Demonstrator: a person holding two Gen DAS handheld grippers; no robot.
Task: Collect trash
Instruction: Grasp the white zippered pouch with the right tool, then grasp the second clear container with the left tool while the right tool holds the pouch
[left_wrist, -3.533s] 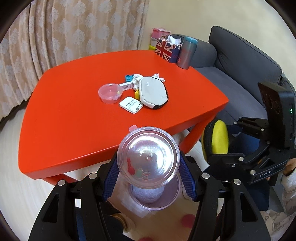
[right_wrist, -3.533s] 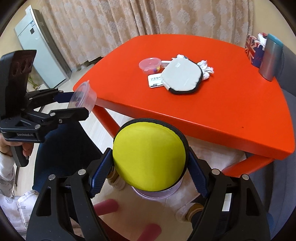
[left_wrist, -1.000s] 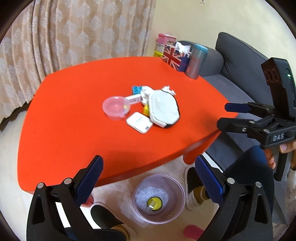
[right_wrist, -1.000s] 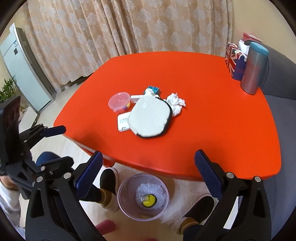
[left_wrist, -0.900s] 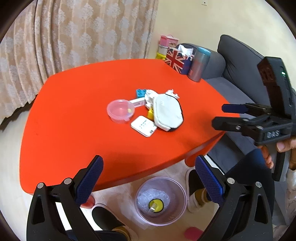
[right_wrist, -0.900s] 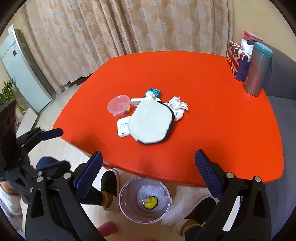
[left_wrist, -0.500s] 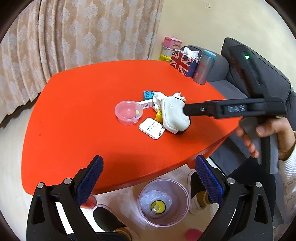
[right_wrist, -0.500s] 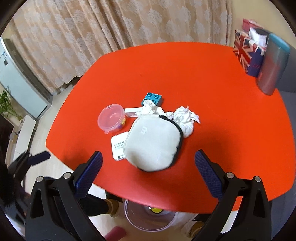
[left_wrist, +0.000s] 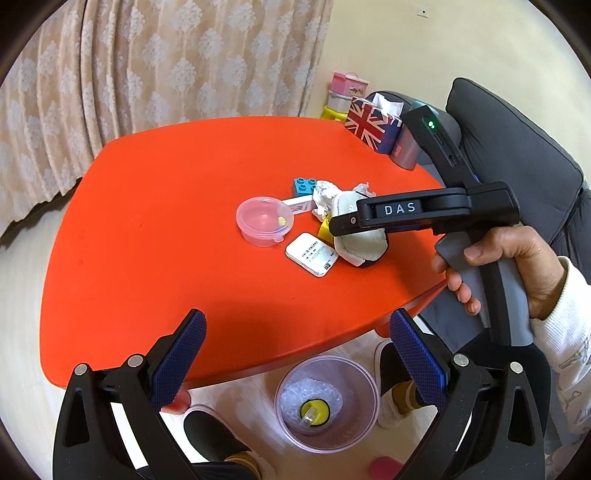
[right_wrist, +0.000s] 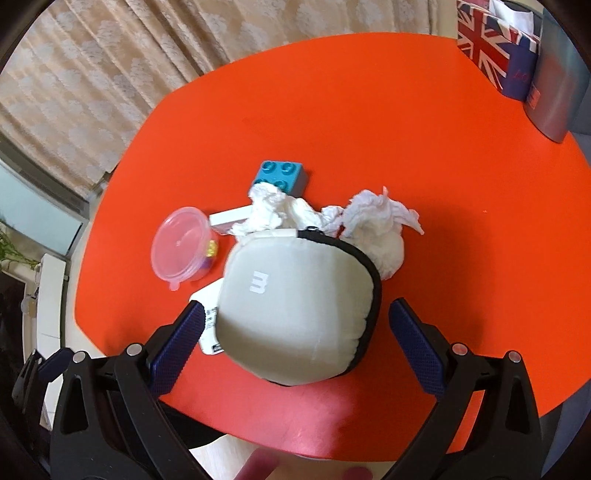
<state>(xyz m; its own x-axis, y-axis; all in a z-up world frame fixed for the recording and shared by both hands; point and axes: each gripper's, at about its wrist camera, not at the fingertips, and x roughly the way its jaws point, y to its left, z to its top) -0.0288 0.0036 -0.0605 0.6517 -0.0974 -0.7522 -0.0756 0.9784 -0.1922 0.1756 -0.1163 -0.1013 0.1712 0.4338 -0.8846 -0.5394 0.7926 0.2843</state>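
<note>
On the red table (left_wrist: 155, 206) lie two crumpled white tissues (right_wrist: 373, 225) (right_wrist: 267, 212), a grey zip pouch (right_wrist: 295, 314), a clear lidded tub (right_wrist: 181, 247), a white card (left_wrist: 312, 254) and a blue brick (right_wrist: 282, 175). My right gripper (right_wrist: 295, 339) is open, low over the pouch, its fingers either side of it. It also shows in the left wrist view (left_wrist: 417, 216). My left gripper (left_wrist: 295, 354) is open and empty at the table's near edge. A clear bin (left_wrist: 327, 402) on the floor holds a yellow item and white trash.
A Union Jack tissue box (left_wrist: 373, 123), a grey tumbler (right_wrist: 557, 88) and a pink container (left_wrist: 345, 90) stand at the table's far corner. A grey sofa (left_wrist: 517, 140) is to the right. Curtains (left_wrist: 147, 74) hang behind. My feet are beside the bin.
Both grippers dropped their items into the bin and opened. The right gripper then moved forward over the table and down onto the pouch. The left gripper rose slightly.
</note>
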